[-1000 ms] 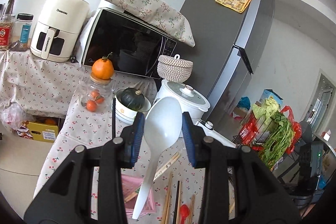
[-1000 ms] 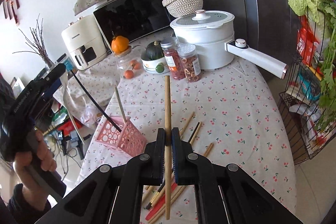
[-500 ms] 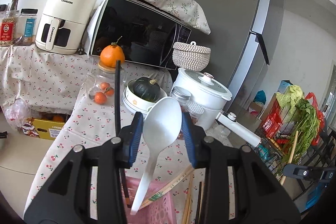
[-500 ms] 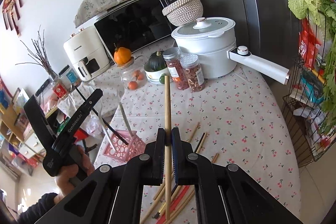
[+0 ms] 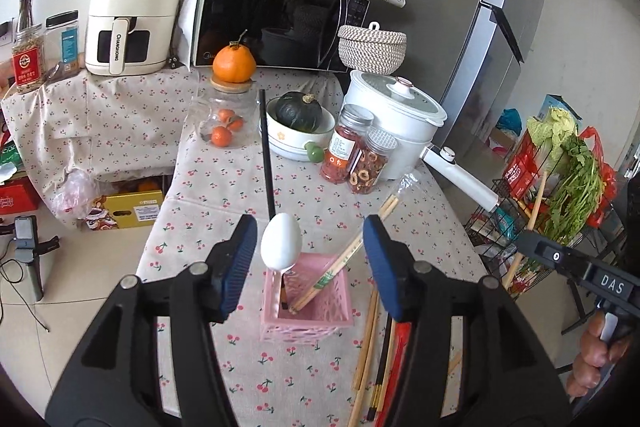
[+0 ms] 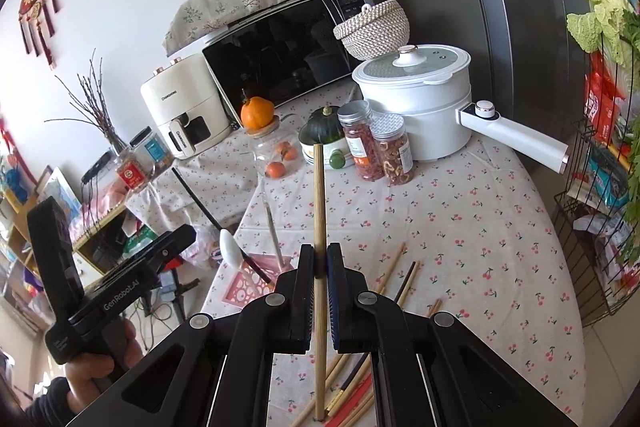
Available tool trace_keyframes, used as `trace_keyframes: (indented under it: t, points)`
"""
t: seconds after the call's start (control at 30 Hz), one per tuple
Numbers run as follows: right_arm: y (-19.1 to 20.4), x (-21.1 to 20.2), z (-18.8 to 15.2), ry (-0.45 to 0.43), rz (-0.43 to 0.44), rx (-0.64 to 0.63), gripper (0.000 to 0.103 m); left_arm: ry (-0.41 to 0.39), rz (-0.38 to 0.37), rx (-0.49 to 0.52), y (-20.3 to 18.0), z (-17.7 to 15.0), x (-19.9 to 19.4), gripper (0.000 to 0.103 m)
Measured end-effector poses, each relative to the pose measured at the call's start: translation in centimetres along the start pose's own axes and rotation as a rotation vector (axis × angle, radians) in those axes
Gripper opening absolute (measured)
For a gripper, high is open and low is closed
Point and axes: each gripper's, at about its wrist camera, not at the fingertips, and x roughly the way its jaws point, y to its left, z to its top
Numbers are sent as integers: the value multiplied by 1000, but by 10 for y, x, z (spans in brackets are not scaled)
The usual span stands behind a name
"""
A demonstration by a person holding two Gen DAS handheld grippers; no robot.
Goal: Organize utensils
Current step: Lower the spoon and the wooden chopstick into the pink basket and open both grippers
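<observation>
A pink perforated holder (image 5: 307, 301) stands on the cherry-print tablecloth and holds a white spoon (image 5: 281, 241), a black chopstick (image 5: 266, 151) and a wrapped pair of wooden chopsticks (image 5: 344, 255). My left gripper (image 5: 306, 259) is open just above the holder, with the spoon free between its fingers. My right gripper (image 6: 319, 263) is shut on a wooden chopstick (image 6: 319, 211), held upright above the table, right of the holder (image 6: 250, 285). Several loose chopsticks (image 6: 384, 291) lie on the cloth.
Behind the holder stand a glass jar with oranges (image 5: 226, 119), a bowl with a squash (image 5: 300, 127), two snack jars (image 5: 354, 157) and a white pot (image 5: 396, 123) with a long handle. A microwave (image 5: 276, 15) and air fryer (image 5: 132, 23) are at the back. A vegetable rack (image 5: 560, 179) is on the right.
My left gripper has opened and let go of the white spoon, which now stands in the pink holder. My right gripper still holds its chopstick and has drifted a little.
</observation>
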Motion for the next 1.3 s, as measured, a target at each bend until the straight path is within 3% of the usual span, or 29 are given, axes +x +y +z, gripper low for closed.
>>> trace_keyframes:
  t: [0.17, 0.33, 0.6, 1.03, 1.17, 1.3]
  points:
    - [21, -13, 12, -89, 24, -2, 6, 123, 49, -23, 20, -14, -8, 78]
    - [45, -22, 28, -223, 12, -9, 6, 252, 56, -110, 42, -31, 14, 78]
    - [75, 2, 38, -362, -10, -46, 6, 371, 97, -120, 58, -41, 31, 78]
    - [87, 83, 7, -232, -85, -100, 6, 359, 98, -152, 70, -34, 22, 79]
    - [85, 88, 9, -195, -86, -87, 8, 359, 101, -144, 69, -33, 21, 81]
    - [78, 74, 15, -193, -68, -77, 19, 352, 107, -123, 65, -33, 20, 84]
